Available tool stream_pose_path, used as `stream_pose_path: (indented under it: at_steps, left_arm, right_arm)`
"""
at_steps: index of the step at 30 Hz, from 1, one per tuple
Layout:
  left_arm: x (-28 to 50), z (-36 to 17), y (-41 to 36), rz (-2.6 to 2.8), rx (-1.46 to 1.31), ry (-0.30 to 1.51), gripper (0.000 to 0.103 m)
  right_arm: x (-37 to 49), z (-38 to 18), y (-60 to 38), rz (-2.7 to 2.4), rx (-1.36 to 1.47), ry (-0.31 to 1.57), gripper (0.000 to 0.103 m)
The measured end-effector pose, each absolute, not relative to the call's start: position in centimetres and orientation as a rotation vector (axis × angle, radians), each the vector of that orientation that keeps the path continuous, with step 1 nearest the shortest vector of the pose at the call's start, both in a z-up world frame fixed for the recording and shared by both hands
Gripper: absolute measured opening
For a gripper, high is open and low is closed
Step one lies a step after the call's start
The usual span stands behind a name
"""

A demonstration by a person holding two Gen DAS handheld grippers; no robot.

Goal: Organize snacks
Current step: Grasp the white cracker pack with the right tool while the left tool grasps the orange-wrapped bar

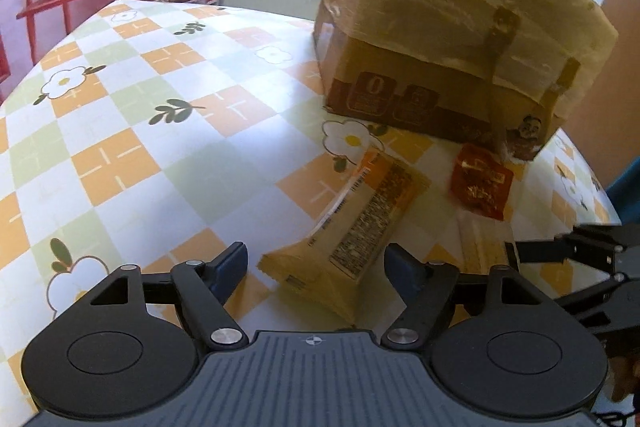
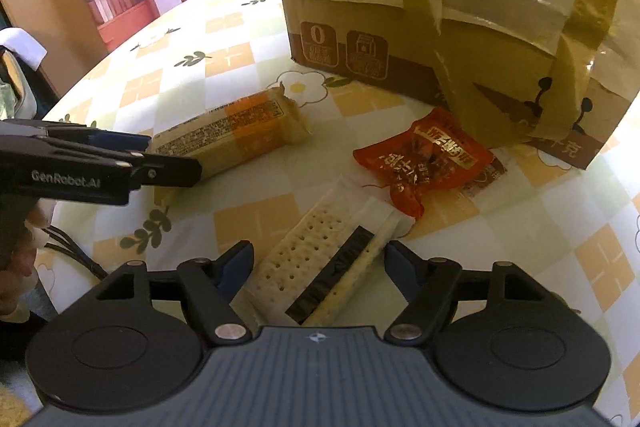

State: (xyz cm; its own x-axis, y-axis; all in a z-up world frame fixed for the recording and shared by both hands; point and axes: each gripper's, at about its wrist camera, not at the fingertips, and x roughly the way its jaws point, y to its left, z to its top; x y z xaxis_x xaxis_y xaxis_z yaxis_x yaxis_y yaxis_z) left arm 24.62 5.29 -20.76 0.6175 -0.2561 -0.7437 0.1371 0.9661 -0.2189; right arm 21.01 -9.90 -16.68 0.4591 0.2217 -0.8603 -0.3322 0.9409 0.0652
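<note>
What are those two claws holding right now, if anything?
Nothing yet. The left claw stands open around one end of the yellow wrapped snack bar; the right claw stands open around the white cracker packet.

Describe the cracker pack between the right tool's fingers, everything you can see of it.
The long clear-wrapped cracker pack holds pale, dotted rectangular crackers and carries a black label strip running along its length. It lies flat on the checked flower-print tablecloth, angled diagonally, with its near end between the open fingers of the right tool; no pad visibly presses it. Its far end reaches the red foil snack packet; actual contact is unclear. The wrapper looks intact and sealed.
</note>
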Motion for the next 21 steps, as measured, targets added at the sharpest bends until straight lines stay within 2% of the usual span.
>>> stream_pose_path:
  at_steps: [4, 8, 10, 12, 15, 17, 21]
  left_arm:
    - [25.5, -19.9, 5.5, -0.266, -0.153, 0.840, 0.079]
    - [27.2, -20.3, 3.7, -0.316, -0.043, 0.868, 0.080]
    - [27.5, -20.7, 2.8, -0.334, -0.011, 0.876, 0.080]
    - [27.6, -21.1, 2.4, -0.339, 0.004, 0.884, 0.078]
    - [26.9, -21.2, 2.5, -0.311, 0.021, 0.864, 0.065]
    - [26.3, -21.2, 3.0, -0.287, -0.023, 0.865, 0.051]
    - [25.1, -21.1, 4.0, -0.242, -0.101, 0.865, 0.049]
  right_arm:
    - [21.0, -16.7, -9.8, 0.325, -0.092, 1.048, 0.078]
    - [21.1, -17.2, -8.5, 0.322, -0.150, 1.039, 0.082]
    - [20.9, -17.3, -8.2, 0.326, -0.181, 1.025, 0.082]
    - [20.7, -17.3, -8.5, 0.325, -0.189, 1.011, 0.074]
    - [20.3, -17.1, -9.6, 0.311, -0.176, 1.000, 0.071]
    - [20.1, -17.0, -10.7, 0.281, -0.158, 0.995, 0.071]
    - [19.8, -16.8, -12.7, 0.220, -0.108, 0.990, 0.071]
